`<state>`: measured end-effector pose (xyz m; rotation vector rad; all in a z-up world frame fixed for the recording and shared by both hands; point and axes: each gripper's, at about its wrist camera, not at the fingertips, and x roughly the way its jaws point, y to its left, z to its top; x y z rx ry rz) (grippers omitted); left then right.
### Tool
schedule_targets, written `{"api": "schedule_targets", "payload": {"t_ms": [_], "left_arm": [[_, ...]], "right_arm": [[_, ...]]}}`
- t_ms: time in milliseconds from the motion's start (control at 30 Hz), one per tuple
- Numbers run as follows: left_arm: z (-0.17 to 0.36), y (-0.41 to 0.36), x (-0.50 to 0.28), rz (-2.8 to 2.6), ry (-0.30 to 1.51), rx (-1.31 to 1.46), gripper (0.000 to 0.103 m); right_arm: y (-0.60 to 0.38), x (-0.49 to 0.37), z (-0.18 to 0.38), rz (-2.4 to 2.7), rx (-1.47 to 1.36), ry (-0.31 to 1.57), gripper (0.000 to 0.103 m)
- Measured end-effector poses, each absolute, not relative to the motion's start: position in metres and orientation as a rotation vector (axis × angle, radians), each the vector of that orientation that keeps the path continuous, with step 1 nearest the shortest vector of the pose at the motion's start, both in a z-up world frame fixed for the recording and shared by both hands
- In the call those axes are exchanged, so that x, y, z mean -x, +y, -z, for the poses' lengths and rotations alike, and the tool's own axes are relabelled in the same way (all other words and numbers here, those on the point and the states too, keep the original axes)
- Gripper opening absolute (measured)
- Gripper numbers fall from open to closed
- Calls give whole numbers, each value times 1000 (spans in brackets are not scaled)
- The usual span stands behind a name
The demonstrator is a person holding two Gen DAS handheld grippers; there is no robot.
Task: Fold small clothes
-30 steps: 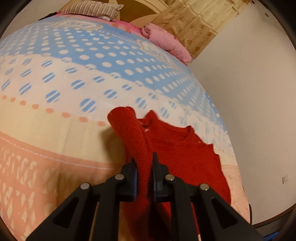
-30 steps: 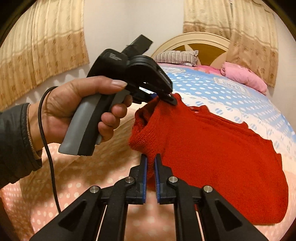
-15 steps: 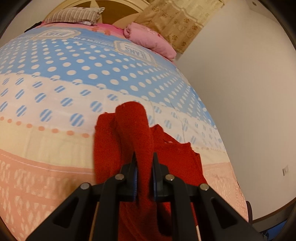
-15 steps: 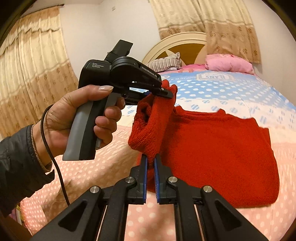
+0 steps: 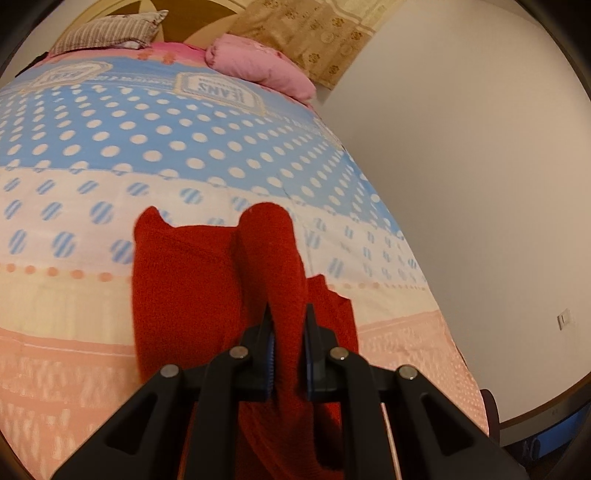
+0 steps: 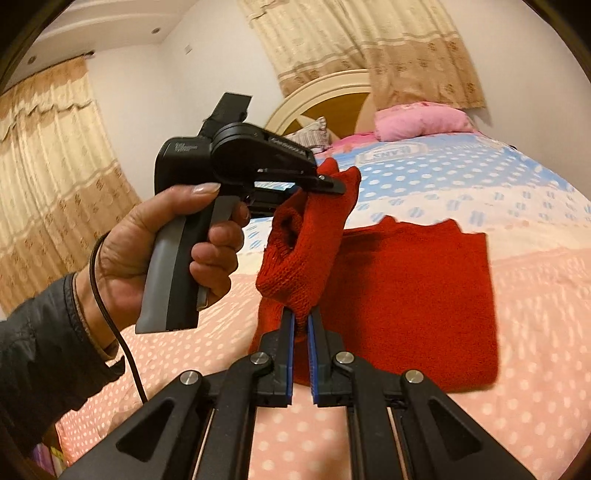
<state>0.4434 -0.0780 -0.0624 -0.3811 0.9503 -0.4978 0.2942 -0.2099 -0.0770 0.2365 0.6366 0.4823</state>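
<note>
A small red knit sweater lies on the dotted bedspread, its body flat. My left gripper is shut on a raised fold of the sweater, which stands up between its fingers. In the right wrist view the left gripper, held in a hand, pinches the sleeve end up in the air. My right gripper is shut on the lower part of the same lifted sleeve, just below and in front of the left one.
The bedspread runs from pink at the near end to blue at the far end. A pink pillow and a striped pillow lie by the headboard. A white wall is to the right of the bed. Curtains hang on the left.
Both grippers have carried the lifted sleeve across over the sweater's body. The sweater now lies more squarely on the bed.
</note>
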Motion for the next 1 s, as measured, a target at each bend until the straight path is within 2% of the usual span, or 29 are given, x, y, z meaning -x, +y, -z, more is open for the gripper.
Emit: {"api": "schedule_targets", "payload": {"t_ms": [500, 867, 1000], "left_arm": [[81, -154, -447, 574, 1007, 320, 13], [99, -200, -439, 595, 996, 173, 13], [95, -203, -433, 572, 1001, 125, 22]], "right_arm": [[-276, -281, 102, -392, -389, 666, 6], [-302, -273, 120, -317, -479, 702, 6], [-311, -270, 126, -289, -522, 714, 6]]}}
